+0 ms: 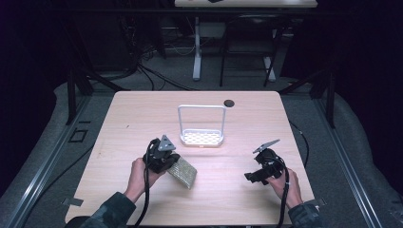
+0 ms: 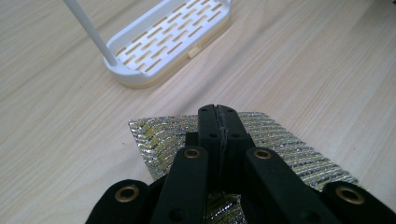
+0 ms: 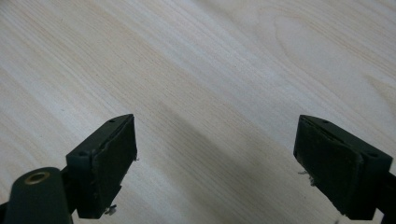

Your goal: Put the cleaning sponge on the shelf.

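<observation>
We pinch the silver woven scouring pad (image 2: pixel 280 140) with our left gripper (image 2: pixel 218 114), its fingers pressed together on the pad's edge. Our right gripper (image 3: pixel 215 158) hovers over the pale wooden desk (image 3: pixel 210 60), fingers spread, near the white slotted plastic rack (image 1: pixel 202 137).

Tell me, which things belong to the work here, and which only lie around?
In the work: silver scouring pad, pinched by the shut left tongs; white slotted rack.
Lying around: open right tongs, holding nothing; dark round disc at the table's far edge.

No text, label, brand or number can be read anywhere on the table or its things
</observation>
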Tool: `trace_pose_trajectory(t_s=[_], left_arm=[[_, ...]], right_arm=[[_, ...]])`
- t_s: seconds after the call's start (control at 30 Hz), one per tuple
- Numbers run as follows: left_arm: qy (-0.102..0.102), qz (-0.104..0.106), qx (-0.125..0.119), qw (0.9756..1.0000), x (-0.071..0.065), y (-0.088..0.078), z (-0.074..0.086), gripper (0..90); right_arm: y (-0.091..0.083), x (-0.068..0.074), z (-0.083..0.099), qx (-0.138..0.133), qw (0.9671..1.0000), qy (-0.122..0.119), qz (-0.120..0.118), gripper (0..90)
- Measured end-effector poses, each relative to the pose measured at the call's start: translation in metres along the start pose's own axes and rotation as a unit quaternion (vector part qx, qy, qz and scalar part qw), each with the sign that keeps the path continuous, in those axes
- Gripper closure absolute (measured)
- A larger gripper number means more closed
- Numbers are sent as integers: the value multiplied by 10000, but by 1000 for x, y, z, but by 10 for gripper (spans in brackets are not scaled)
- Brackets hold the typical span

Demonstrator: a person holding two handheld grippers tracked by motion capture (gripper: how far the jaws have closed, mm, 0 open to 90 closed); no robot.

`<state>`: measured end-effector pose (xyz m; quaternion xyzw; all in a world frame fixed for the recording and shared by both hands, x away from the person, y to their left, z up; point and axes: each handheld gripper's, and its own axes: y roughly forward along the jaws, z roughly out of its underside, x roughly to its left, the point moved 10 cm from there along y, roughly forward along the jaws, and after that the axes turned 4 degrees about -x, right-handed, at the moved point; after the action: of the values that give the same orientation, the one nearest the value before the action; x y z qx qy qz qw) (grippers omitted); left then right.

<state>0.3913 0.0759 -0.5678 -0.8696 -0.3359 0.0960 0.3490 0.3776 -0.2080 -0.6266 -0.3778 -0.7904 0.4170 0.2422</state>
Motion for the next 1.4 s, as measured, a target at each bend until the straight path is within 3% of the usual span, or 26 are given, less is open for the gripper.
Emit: trace_pose_trajectory(t_s=[0.53,1.03,1.4], left_arm=[[105,-104,-292,9995,2,1,-26,899],[56,-205,-617,9979,7,15,-55,899],[138,-338,-780,9963,11,22,-78,899]], right_arm=[[-1,-1,0,-38,10000,-12,40,125],[-1,0,1,-35,10000,27,24,125],[0,0,1,-24,10000,9,22,125]])
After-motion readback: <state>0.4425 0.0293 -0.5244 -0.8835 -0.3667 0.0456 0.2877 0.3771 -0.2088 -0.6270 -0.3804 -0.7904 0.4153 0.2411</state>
